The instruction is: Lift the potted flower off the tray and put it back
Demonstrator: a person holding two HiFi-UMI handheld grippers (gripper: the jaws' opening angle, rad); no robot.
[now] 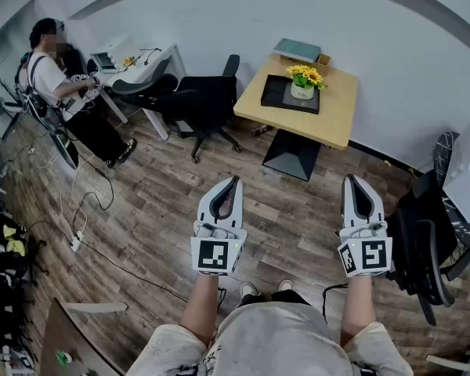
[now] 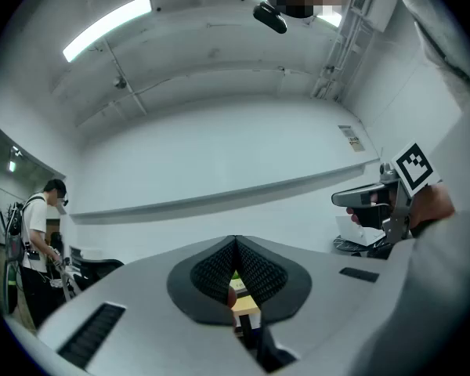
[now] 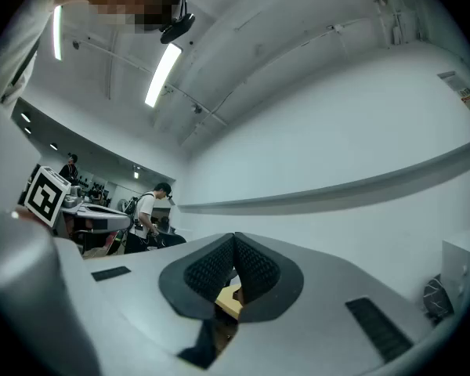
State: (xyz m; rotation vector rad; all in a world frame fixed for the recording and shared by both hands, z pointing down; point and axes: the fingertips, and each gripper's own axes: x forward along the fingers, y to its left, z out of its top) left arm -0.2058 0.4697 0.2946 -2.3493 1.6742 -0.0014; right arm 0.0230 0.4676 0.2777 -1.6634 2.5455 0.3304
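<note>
Neighbouring potted flower: 1 book, perhaps.

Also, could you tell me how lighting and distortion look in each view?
Head view: strong fisheye, the wall bows; even light, potted flower small but clear. Left gripper view: ceiling light glares, corners go black. Right gripper view: same black corners.

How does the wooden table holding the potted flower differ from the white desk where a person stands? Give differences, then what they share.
Top: the wooden table is light wood; the white desk is white.
Support: the wooden table has a black central base; the white desk has thin white legs.
Use: a person stands at the white desk; nobody is at the wooden table.
Both stand by the wall.
</note>
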